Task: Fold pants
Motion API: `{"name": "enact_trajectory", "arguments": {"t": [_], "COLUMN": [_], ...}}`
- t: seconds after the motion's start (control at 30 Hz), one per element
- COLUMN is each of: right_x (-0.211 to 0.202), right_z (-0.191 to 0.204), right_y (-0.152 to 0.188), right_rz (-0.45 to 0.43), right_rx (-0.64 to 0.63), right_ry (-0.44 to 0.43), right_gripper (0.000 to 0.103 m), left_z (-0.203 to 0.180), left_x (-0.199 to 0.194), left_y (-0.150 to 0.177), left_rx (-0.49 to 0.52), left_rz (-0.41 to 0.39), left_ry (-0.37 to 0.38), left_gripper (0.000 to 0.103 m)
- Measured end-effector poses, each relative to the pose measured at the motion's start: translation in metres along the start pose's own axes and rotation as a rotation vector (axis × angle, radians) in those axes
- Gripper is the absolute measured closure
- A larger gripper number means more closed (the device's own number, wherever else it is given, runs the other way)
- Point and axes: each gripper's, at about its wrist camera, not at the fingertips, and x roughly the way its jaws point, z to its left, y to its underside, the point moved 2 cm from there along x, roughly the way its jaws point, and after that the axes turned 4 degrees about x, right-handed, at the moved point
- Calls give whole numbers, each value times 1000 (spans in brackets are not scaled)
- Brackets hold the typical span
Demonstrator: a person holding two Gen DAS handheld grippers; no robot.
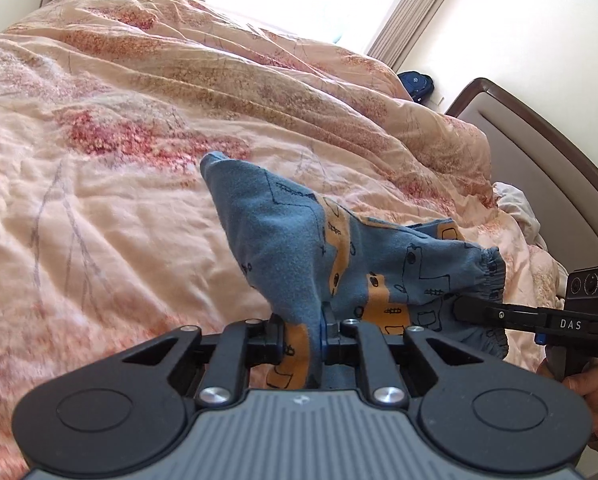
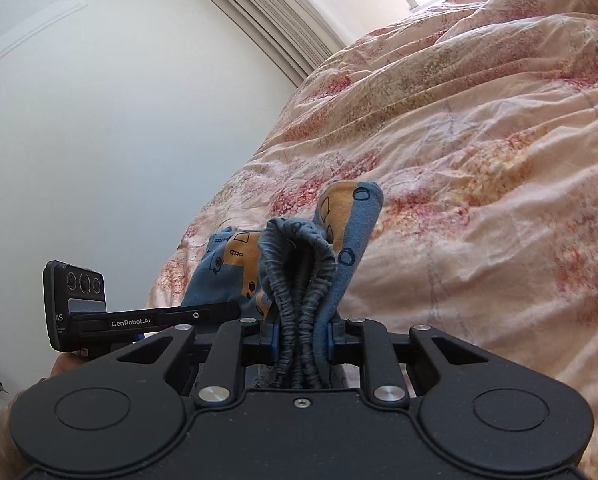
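Between both jaws, pants [image 1: 299, 240] pinched

My left tongs [image 1: 303, 340] were clamped on a bunch of blue pants [image 1: 319, 248] cloth, pitched downward. My right tongs [image 2: 302, 342] pinched the gathered elastic waistband [image 2: 299, 280], angled less steeply. Each tool showed in the other's view, close alongside, with my right hand [image 1: 587, 392] wrapped around its handle.

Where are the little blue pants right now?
The blue pants are held between both grippers above the pink quilt: the left gripper pinches a leg, the right gripper the waistband.
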Motion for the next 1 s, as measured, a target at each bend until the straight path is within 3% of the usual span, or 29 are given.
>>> {"name": "enact_trajectory", "arguments": {"t": [0.13, 0.33, 0.47, 0.57, 0.67, 0.73, 0.77, 0.83, 0.9, 0.97, 1.0], "right_x": [40, 116, 160, 179, 176, 163, 154, 131, 103, 75, 61], "right_z": [-4, -40, -78, -107, -122, -123, -120, -106, -76, -43, -27], "right_y": [-44, -122, -140, -132, -126, -125, -124, -119, -108, -89, -77], "right_rz": [-19, 12, 35, 59, 32, -5, -23, -57, -87, -113, -124], "right_rx": [21, 64, 102, 135, 192, 210, 215, 196, 130, 61, 40], "right_ry": [-2, 38, 107, 147, 97, 64, 57, 54, 55, 75, 68], "right_gripper": [81, 81, 80, 78, 70, 51, 47, 33, 26, 9, 0], "left_z": [25, 61, 80, 91, 98, 99, 96, 83, 67, 47, 37], "left_x": [24, 100, 156, 169, 154, 134, 119, 85, 49, 9, -8], "left_y": [-58, -125, -119, -106, -99, -93, -90, -77, -60, -36, -24], "left_rx": [-2, 6, 8, 7, -14, -29, -23, 3, 17, 0, -11], "left_rz": [-15, 20, 85, 72, 23, -5, -27, -69, -109, -147, -150], "left_ry": [-33, -88, -161, -155, -128, -108, -94, -106, -136, -161, -138], "left_gripper": [87, 87, 85, 75, 65, 65, 63, 51, 18, 9, 7]}}
